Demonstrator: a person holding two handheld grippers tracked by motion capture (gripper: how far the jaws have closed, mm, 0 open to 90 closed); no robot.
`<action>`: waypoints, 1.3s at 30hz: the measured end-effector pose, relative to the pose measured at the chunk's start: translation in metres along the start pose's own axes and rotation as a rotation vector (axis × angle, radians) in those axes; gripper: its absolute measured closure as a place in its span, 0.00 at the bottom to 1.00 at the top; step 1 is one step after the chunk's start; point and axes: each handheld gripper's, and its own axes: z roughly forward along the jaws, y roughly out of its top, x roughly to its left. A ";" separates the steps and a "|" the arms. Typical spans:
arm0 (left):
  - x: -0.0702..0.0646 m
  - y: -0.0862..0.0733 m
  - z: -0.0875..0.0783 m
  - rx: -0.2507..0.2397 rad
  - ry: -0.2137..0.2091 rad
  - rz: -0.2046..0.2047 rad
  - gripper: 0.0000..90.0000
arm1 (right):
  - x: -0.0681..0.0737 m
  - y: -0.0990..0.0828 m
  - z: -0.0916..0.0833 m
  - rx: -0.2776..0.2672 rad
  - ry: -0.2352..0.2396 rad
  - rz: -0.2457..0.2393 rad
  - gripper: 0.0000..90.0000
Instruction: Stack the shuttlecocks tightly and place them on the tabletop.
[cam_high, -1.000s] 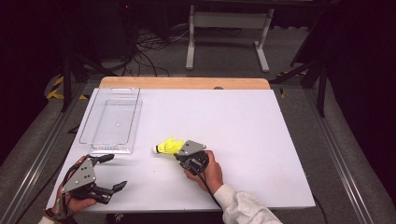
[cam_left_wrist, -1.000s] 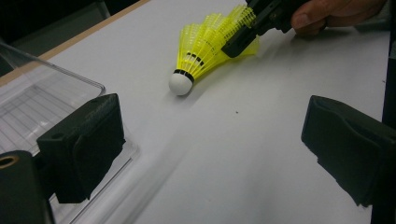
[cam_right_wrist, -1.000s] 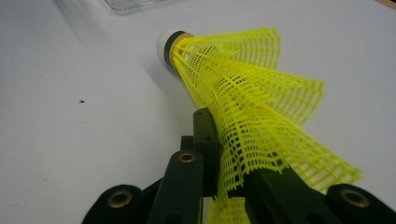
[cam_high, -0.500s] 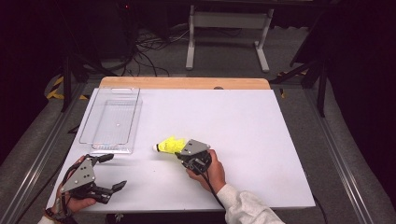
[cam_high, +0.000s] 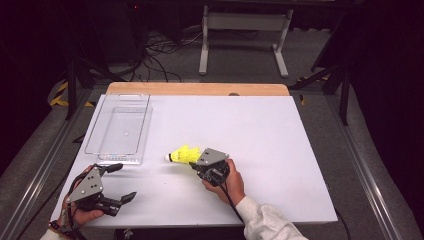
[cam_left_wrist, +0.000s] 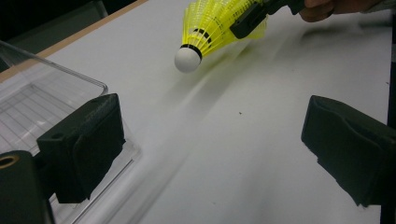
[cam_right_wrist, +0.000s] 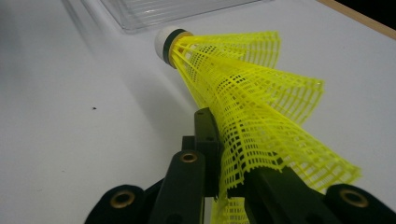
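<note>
The shuttlecock (cam_high: 183, 154) was probably very light and easily crushed: its skirt was a thin plastic mesh that would likely bend under a hard squeeze, while the rounded cork tip looked firm. The right gripper (cam_high: 196, 163) had taken it by the wide end of the skirt, its jaws clenched on a fold of the mesh, which seemed a workable hold as long as the pressure stayed gentle; the mesh gave the pads something to bite, so slipping seemed unlikely. The skirt was bright yellow netting with raised ribs, flaring out from a dark band just behind the white tip. It sat near the middle of the white table (cam_high: 280, 130), held low over the surface with the tip pointing toward the clear plastic tray (cam_high: 120, 127), which lay near it at the table's left side. The left gripper (cam_high: 121, 182) rested at the near left corner with its jaws spread wide and nothing between them.
</note>
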 end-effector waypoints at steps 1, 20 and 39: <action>0.001 0.000 0.000 0.003 0.000 0.000 0.08 | -0.001 0.000 -0.001 -0.002 0.001 -0.001 0.98; 0.000 -0.001 -0.001 0.008 0.002 0.003 0.08 | -0.015 0.002 -0.032 -0.046 0.002 -0.018 0.98; 0.000 -0.004 -0.005 0.008 0.007 -0.003 0.08 | -0.020 0.009 -0.035 -0.078 -0.001 -0.014 0.98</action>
